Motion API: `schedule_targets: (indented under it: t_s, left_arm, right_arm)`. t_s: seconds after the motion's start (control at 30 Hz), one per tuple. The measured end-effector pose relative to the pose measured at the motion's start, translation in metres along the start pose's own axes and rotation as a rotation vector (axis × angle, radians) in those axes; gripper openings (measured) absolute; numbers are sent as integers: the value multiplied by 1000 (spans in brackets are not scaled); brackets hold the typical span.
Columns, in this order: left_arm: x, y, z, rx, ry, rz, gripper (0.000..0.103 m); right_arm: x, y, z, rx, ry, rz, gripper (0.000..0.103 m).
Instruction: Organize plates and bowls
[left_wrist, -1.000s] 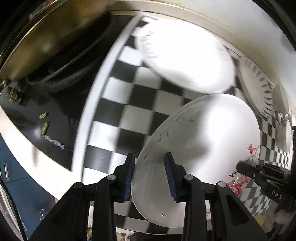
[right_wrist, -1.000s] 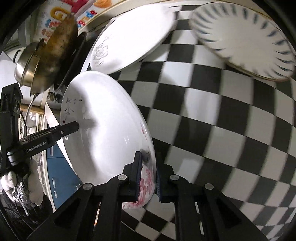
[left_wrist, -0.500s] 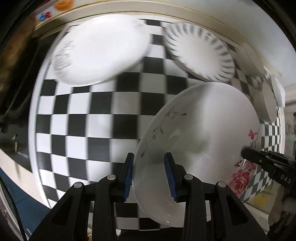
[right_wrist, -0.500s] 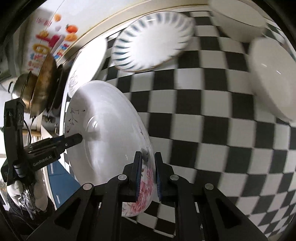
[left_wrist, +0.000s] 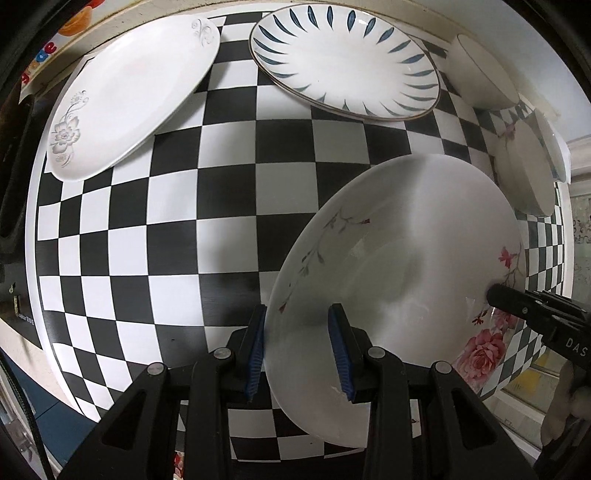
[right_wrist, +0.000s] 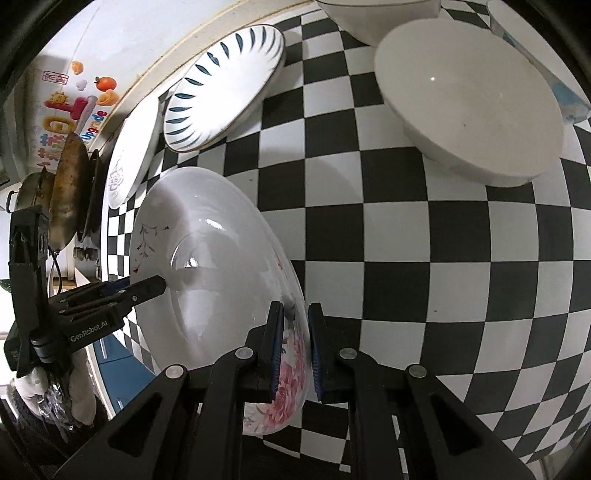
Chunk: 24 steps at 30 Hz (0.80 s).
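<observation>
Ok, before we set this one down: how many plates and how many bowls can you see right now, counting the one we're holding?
Plates: 3 – rose plate held by both grippers, blue-leaf plate, oval grey-flower plate.
Bowls: 2 clearly – large white bowl and another white bowl behind it. A further white piece at the frame edge is too cut off to classify.
Total: 5

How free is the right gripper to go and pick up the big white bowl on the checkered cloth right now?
Probably not yet. The right gripper is shut on the rim of the floral plate, which the left gripper also grips. The white bowl sits unobstructed on the checkered cloth, but the plate must be set down first.
</observation>
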<state>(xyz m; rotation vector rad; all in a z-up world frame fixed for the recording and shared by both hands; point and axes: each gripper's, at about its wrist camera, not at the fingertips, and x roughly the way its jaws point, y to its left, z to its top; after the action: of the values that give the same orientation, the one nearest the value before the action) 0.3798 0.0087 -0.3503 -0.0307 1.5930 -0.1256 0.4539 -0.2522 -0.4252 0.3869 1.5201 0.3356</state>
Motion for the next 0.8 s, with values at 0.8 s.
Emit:
schedule_targets:
  t_s: [0.8]
  left_arm:
    - [-76,110,5,-410,-203,-19,37]
  right_arm:
    - [-62,26,30,-64,-59,-53,22]
